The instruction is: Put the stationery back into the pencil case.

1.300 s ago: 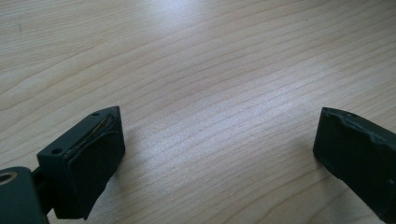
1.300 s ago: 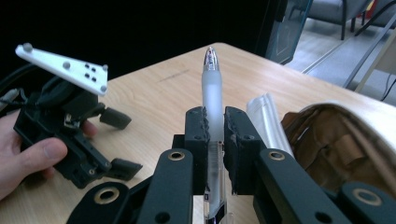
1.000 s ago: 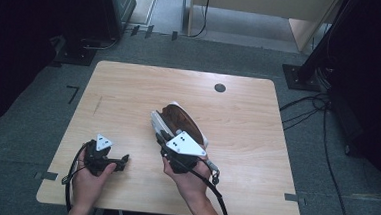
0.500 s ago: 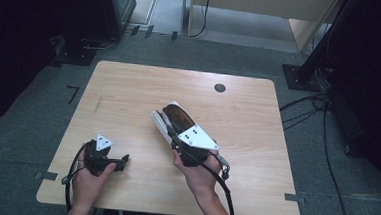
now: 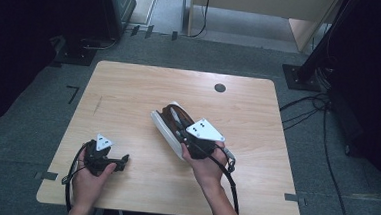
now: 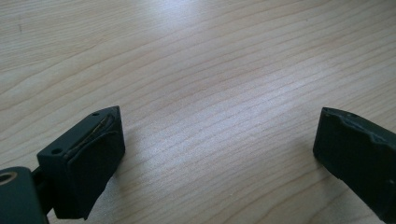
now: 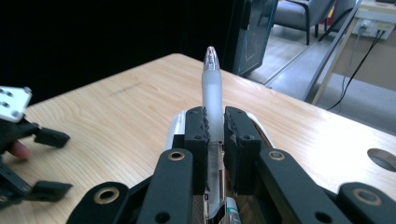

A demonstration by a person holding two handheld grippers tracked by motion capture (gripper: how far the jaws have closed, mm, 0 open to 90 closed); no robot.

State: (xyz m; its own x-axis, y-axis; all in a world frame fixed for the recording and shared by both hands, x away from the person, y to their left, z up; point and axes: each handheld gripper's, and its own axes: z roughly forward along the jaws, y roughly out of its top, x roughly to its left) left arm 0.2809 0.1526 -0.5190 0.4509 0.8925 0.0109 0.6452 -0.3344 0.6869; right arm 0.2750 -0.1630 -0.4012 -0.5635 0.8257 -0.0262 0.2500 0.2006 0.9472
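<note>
An open pencil case (image 5: 161, 126), white outside and brown inside, lies near the middle of the wooden table (image 5: 129, 91). My right gripper (image 7: 215, 122) is shut on a frosted white pen (image 7: 212, 86), whose tip points up and away, over the case. In the high view the right gripper (image 5: 180, 125) sits at the case's near right end, with the pen (image 5: 174, 116) over the case's brown inside. My left gripper (image 5: 123, 161) rests at the front left of the table. Its jaws stand wide open (image 6: 217, 144) over bare wood.
A dark round hole (image 5: 220, 88) is set in the table near its far edge. Cables (image 5: 303, 112) run over the floor to the right of the table. From the right gripper view, the left gripper (image 7: 46, 161) shows at the left edge.
My right gripper has moved a little to the right and away along the case, with the pen still in it. The left gripper has stayed put.
</note>
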